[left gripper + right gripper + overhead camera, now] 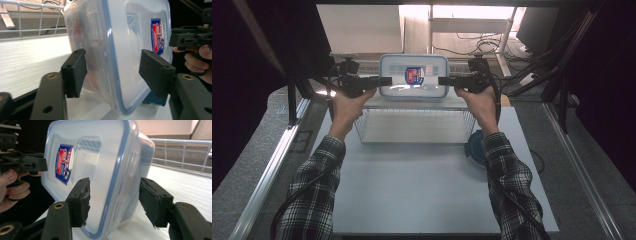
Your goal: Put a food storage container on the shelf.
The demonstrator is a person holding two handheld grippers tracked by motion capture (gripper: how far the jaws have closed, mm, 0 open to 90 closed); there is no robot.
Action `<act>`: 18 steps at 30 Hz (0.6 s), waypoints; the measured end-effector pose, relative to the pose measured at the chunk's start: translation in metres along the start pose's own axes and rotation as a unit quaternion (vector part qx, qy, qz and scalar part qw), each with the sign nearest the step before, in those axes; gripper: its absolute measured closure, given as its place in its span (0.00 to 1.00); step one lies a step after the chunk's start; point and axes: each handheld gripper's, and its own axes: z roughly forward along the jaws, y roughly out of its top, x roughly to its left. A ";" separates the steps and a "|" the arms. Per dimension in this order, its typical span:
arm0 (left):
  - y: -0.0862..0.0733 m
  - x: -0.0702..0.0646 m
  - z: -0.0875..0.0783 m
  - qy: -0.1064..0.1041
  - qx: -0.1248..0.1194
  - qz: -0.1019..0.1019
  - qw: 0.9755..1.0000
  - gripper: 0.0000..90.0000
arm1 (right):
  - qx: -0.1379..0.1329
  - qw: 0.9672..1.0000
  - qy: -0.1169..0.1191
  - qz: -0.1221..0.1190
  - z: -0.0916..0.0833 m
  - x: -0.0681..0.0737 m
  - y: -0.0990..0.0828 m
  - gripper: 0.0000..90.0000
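Note:
A clear plastic container [413, 76] with a blue-rimmed lid and a red and blue label stands on its edge at the back of the white surface, lid facing me. My left gripper [389, 80] is at its left end and my right gripper [439, 80] at its right end. In the left gripper view the container [110, 50] sits between the open jaws of my left gripper [112, 72], the pads a little off it. In the right gripper view the container [107, 170] sits between the jaws of my right gripper [113, 200], with small gaps at the pads.
A white wire basket [412, 125] stands just in front of the container on the white table [412, 190]. A round blue object [474, 147] lies by the right forearm. Black frame posts stand at both sides, and cables lie behind.

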 end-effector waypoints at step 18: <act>0.003 -0.002 -0.005 0.058 -0.003 0.016 0.998 0.37 | -0.007 0.998 -0.053 -0.022 0.003 0.013 -0.005 0.51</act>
